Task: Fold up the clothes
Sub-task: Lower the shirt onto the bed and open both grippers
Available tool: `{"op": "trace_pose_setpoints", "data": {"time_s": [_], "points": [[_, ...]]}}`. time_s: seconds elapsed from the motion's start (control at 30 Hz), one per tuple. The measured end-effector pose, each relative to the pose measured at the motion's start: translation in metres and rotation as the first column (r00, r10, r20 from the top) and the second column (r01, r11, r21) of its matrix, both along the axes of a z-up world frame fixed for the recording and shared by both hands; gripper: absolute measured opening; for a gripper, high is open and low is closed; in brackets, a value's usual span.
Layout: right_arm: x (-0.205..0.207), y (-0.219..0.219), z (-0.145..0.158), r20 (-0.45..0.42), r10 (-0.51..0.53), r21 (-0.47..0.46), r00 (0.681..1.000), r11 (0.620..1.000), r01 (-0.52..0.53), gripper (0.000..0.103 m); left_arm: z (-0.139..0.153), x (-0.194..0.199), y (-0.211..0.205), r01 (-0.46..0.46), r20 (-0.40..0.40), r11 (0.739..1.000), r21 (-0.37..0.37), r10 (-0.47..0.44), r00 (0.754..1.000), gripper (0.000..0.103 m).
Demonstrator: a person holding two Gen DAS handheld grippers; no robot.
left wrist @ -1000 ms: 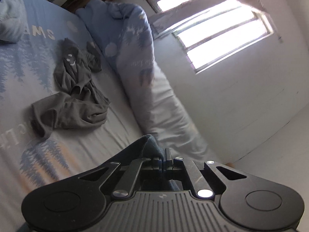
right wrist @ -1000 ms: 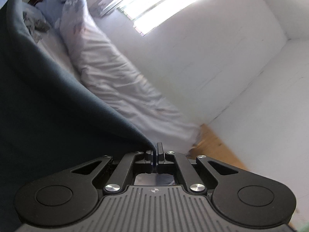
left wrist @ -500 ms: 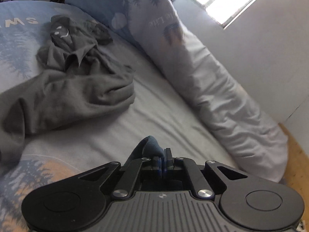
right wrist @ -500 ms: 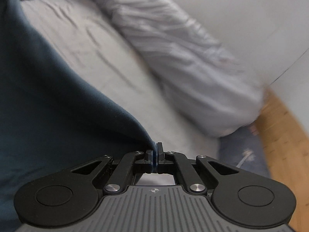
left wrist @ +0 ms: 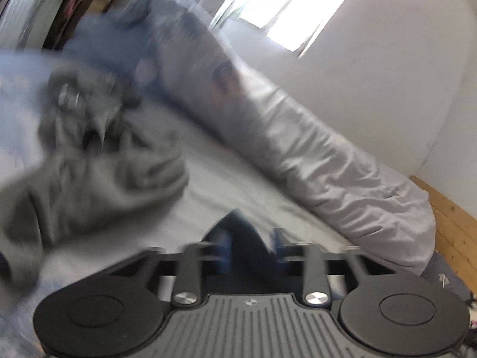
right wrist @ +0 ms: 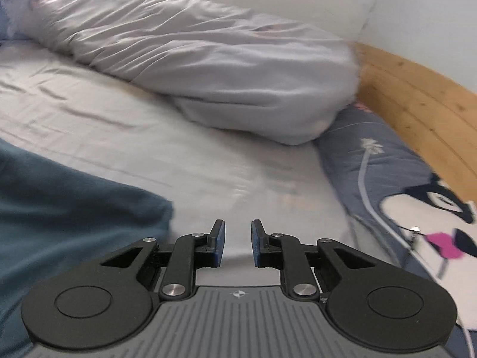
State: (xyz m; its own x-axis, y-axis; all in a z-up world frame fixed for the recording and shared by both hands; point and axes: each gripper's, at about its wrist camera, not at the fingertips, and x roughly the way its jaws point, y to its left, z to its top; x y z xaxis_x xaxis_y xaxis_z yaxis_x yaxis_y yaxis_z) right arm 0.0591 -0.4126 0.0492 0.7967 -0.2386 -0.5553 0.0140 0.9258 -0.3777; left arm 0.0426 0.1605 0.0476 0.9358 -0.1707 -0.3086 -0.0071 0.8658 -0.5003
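While the left gripper [left wrist: 249, 243] hangs low over the bed sheet [left wrist: 226, 185], its jaws have just been opening and now stand moderately wide, with a peak of the dark teal garment [left wrist: 238, 232] rising between them, the pads apparently no longer pressing it, though blur makes this hard to judge. The right gripper [right wrist: 237, 243] has also just been opening; its jaws stand narrowly apart with nothing between them, only bare sheet [right wrist: 208, 161] showing through the gap. In the right wrist view the same teal garment [right wrist: 59, 208] lies spread on the sheet at the lower left, its corner just beside the left finger. A crumpled grey garment [left wrist: 98, 161] sits further up the bed, well apart from the teal one. A rolled pale duvet [right wrist: 208, 59] runs along the far edge against the wall [left wrist: 372, 74], and a wooden bed frame [right wrist: 417, 95] borders the right end, beside a patterned pillow [right wrist: 387, 173].
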Motion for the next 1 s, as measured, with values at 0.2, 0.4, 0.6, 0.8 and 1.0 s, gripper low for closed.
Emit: {"op": "trace_pose_setpoints", "data": {"time_s": [0.2,0.4,0.6,0.8,1.0], "points": [[-0.056,0.014,0.027,0.092,0.034,0.065,0.995,0.997,-0.040,0.028,0.041,-0.029,0.004,-0.007,0.071,0.998,0.065,0.003,0.997,0.068],[-0.130,0.055,0.054,0.173,0.101,0.182,0.980,0.974,-0.133,0.037,0.057,-0.097,0.023,0.022,-0.002,0.999,0.029,-0.022,1.000,0.074],[-0.198,0.119,0.070,0.283,0.120,0.337,0.952,0.917,-0.215,0.046,0.047,-0.185,0.042,0.039,-0.100,0.996,-0.080,-0.047,0.994,0.077],[-0.244,0.181,0.063,0.387,0.179,0.385,0.905,0.860,-0.335,0.050,0.027,-0.239,0.055,-0.023,-0.175,0.975,-0.221,-0.016,0.984,0.079],[-0.267,0.224,0.053,0.395,0.258,0.408,0.882,0.811,-0.420,0.064,-0.009,-0.256,0.072,-0.102,-0.290,0.933,-0.344,-0.002,0.957,0.080]]}}
